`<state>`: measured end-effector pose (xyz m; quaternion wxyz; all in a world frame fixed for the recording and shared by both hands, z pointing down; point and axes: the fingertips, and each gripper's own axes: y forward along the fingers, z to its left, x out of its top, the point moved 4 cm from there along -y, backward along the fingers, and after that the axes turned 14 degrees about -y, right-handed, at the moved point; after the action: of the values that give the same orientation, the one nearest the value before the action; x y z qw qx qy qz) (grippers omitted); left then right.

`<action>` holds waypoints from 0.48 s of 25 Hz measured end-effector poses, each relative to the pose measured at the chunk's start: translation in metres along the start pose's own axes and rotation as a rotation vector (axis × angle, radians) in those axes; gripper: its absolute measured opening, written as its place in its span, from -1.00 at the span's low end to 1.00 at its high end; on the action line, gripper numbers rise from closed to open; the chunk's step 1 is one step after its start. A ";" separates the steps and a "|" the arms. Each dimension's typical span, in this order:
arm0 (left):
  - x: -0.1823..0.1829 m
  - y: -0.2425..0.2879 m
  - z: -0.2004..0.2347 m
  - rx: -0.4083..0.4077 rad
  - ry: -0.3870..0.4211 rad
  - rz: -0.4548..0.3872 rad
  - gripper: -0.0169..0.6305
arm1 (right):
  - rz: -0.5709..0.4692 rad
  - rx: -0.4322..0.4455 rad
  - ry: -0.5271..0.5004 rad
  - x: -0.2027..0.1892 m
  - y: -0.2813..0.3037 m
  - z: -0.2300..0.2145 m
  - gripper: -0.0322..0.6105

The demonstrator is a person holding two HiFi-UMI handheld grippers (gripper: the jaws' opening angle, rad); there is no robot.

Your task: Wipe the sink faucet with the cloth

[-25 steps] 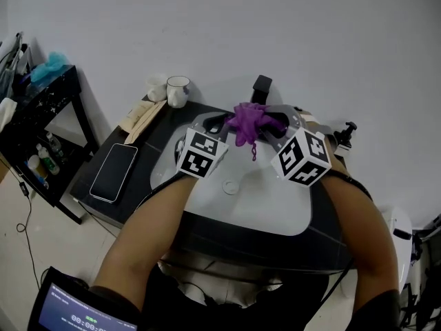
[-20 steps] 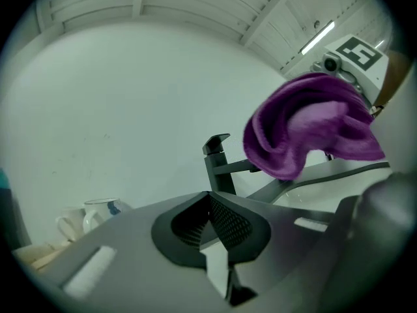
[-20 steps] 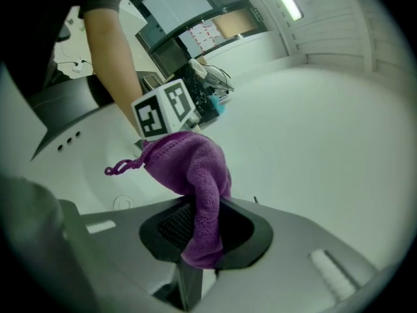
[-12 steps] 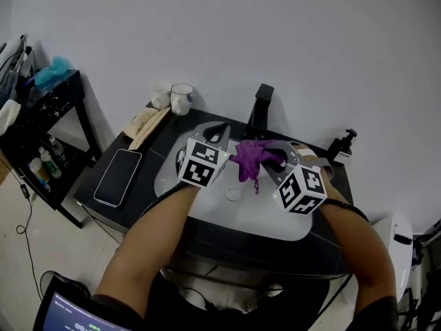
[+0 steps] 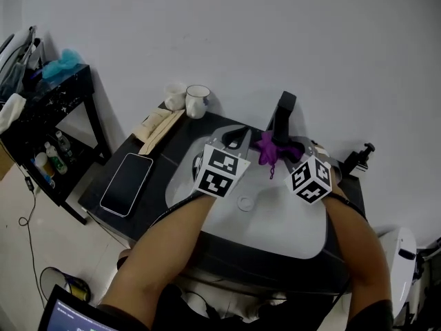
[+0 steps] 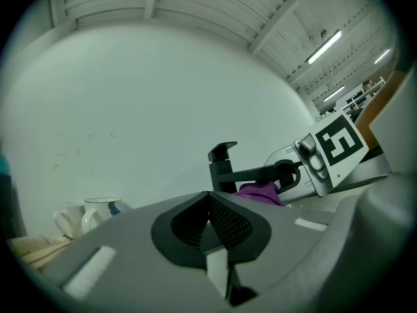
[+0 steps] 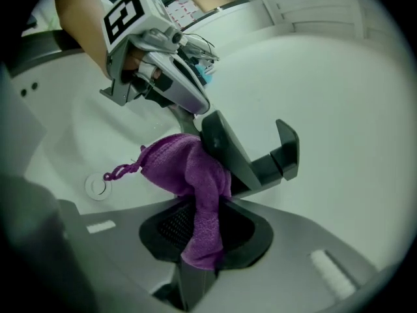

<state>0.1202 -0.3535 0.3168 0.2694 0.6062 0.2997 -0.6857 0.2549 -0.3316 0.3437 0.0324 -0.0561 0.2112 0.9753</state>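
Right gripper view shows the right gripper (image 7: pixel 202 240) clamped on a crumpled purple microfibre cloth (image 7: pixel 189 175), which is pressed against the spout of the angular matte-black sink faucet (image 7: pixel 251 162). Just left of the faucet (above the white oval sink basin (image 5: pixel 275 219)), the left gripper (image 6: pixel 212 230) hangs with its jaws together, holding nothing.

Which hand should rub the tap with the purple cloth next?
The right one, probably. The right tool is shut on the cloth, which lies against the faucet. The left tool is shut with nothing in it.
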 end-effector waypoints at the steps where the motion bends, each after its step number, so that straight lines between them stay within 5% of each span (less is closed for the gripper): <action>1: 0.000 0.002 0.002 0.000 -0.012 -0.001 -0.89 | 0.005 -0.006 0.005 -0.001 0.004 -0.001 -0.66; 12: 0.004 0.007 0.011 -0.009 -0.081 -0.030 -0.89 | 0.041 0.036 0.009 -0.010 0.031 -0.004 -0.65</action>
<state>0.1172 -0.3662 0.3131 0.2736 0.5723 0.3007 -0.7122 0.2623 -0.3617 0.3537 0.0123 -0.0556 0.2299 0.9715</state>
